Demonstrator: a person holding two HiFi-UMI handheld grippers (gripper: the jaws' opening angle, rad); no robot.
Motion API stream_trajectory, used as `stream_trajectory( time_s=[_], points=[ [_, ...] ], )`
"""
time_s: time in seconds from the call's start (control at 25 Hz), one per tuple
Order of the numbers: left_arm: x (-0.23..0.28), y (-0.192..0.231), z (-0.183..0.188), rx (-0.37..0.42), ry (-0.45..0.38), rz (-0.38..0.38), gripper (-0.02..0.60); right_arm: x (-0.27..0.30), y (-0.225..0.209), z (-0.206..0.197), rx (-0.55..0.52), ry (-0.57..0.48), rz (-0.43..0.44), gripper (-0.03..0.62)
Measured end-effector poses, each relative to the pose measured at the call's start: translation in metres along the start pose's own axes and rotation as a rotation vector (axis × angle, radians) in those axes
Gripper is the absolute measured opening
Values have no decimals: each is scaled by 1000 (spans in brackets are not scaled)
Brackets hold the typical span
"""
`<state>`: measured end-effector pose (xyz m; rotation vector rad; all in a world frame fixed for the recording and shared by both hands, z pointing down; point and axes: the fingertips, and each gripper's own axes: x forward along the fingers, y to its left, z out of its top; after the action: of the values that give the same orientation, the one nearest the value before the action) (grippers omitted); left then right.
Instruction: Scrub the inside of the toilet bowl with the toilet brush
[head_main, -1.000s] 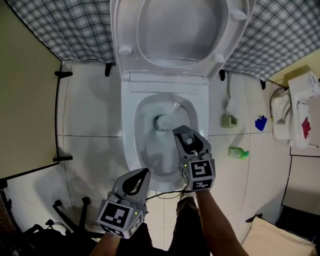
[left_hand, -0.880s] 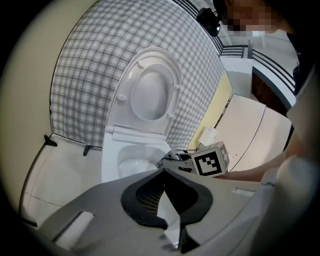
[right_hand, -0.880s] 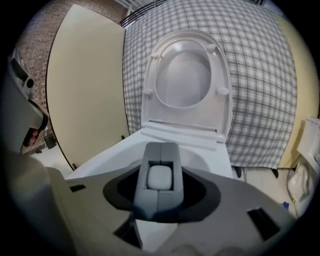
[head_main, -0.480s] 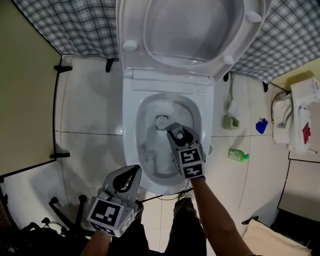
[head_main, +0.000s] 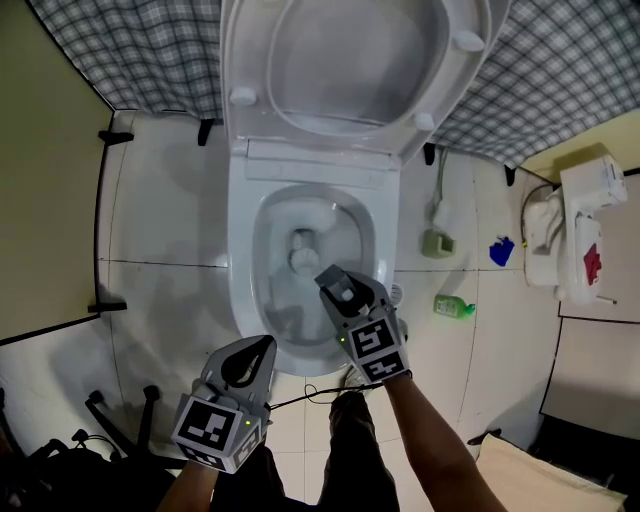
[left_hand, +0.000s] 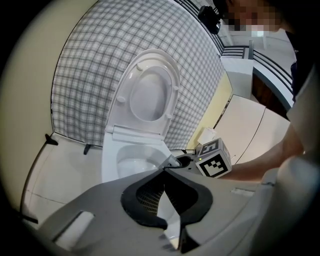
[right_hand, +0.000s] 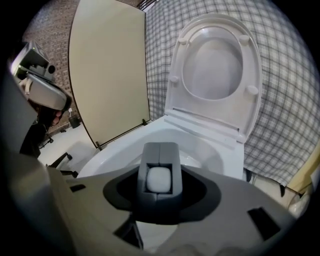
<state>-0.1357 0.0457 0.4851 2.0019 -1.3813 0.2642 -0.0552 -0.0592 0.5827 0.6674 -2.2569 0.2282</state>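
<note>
Right gripper view shows the right gripper (head_main: 336, 284) clamped on the toilet brush (right_hand: 159, 179); left gripper (left_hand: 165, 174) closed, empty.

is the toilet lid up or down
Up: the toilet lid stands raised against the checked curtain, and the bowl below it is fully uncovered in the head view.

The toilet brush (head_main: 301, 252) is mostly hidden by the right gripper (head_main: 335, 283); its head seems a blurred pale blob.
</note>
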Motion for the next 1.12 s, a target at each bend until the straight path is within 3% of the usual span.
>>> stream_trajectory(
  time_s=[0.24,0.72,0.88,1.12],
  points=[
    [-9,-11,2,8,-20,-4,-8,-35,20,-7,-31,3,30,201],
    [-19,4,-2,-19,-24,34,-8,20,-9,-16,5,46,-16,202],
    [-22,7,-1,-9,-24,38,-8,5,-7,-9,-45,33,42,202],
    [-25,-2,2,9,-31,32,-8,-60,29,-7,-125,15,155,202]
  ],
)
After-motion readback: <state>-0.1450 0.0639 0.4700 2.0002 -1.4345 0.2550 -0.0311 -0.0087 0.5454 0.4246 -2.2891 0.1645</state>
